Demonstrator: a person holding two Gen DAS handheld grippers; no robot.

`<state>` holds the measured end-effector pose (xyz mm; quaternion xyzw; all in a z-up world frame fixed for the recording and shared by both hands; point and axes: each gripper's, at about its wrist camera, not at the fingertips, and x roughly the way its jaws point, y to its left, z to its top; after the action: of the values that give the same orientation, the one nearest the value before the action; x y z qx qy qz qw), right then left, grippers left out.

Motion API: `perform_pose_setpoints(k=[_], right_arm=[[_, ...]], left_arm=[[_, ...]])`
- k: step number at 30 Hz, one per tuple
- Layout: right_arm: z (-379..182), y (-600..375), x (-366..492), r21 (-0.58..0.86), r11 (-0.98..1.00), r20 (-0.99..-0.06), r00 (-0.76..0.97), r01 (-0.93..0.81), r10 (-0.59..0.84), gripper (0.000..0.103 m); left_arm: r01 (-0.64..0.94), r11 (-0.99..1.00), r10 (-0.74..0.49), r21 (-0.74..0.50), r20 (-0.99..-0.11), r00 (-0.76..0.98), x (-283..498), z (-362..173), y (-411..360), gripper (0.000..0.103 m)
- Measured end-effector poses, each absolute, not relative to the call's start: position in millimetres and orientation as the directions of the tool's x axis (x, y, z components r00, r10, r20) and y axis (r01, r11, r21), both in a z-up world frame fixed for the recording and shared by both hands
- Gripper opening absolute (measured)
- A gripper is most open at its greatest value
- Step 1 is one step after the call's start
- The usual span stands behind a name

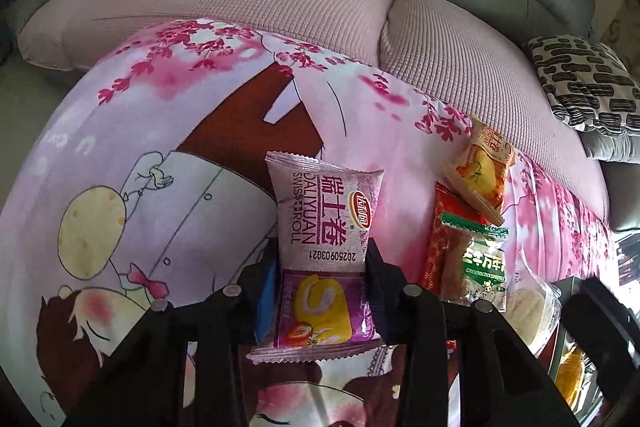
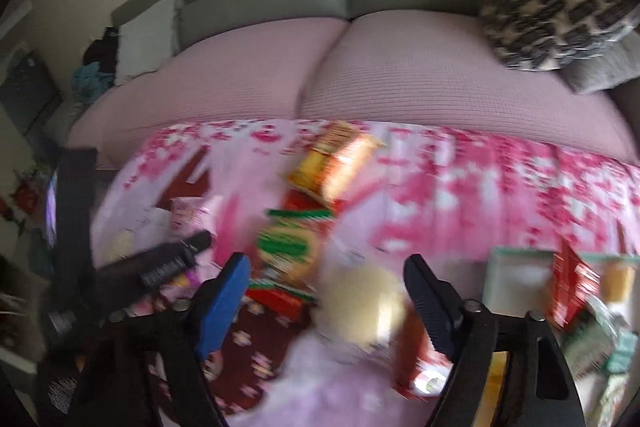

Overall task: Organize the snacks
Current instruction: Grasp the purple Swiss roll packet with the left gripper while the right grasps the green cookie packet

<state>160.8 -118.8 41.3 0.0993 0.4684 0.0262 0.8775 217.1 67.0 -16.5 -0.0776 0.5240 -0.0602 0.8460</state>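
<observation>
The left gripper (image 1: 324, 291) is clamped on the purple Swiss roll packet (image 1: 326, 227), one finger pressing each long side near the packet's lower half. The packet stands lengthwise along the fingers, its upper sealed edge projecting forward past the tips, its lower seal hanging back toward the camera. Judged from this, the side grip is chosen because the wrapper is soft and air-filled: squeezing across the width gives the pads a firm purchase without crushing the cake's ends.

Just to the right of this gripper lies a row of loose snacks on the printed pink cloth (image 1: 168, 155): a green-labelled packet (image 1: 482, 263) over a red wrapper (image 1: 436, 251), and further ahead an orange packet (image 1: 482, 171). A clear-wrapped pale bun (image 1: 528, 311) sits nearest on that side. They overlap one another, which suggests an unsorted heap awaiting removal.

The right gripper (image 2: 326, 301) stands wide apart and holds nothing; the view is blurred by motion. The pale bun (image 2: 362, 301) lies between and just ahead of its fingers, so it is probably the next item. To its right sits a light box (image 2: 516, 255) already containing packets, apparently the collection point.
</observation>
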Motion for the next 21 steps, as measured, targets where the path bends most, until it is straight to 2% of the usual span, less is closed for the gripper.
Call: perform_pose_setpoints(k=[7,16,21], right_arm=[[22.0,-106.0,206.7,0.234,0.972,-0.886,0.418,0.027,0.201,0.064],[-11.5,-92.2,246.0,0.194,0.98,-0.97,0.156,0.052,0.184,0.062],[-25.7,-80.5,248.8,0.099,0.994,-0.991,0.099,0.035,0.095,0.058]], left_arm=[[0.035,0.981,-0.185,-0.19,-0.871,0.455,220.6,-16.2,72.2,0.041],[0.059,0.983,-0.184,-0.177,-0.872,0.454,221.0,-17.0,72.5,0.041],[0.071,0.983,-0.181,-0.167,-0.874,0.451,220.4,-17.9,71.3,0.041]])
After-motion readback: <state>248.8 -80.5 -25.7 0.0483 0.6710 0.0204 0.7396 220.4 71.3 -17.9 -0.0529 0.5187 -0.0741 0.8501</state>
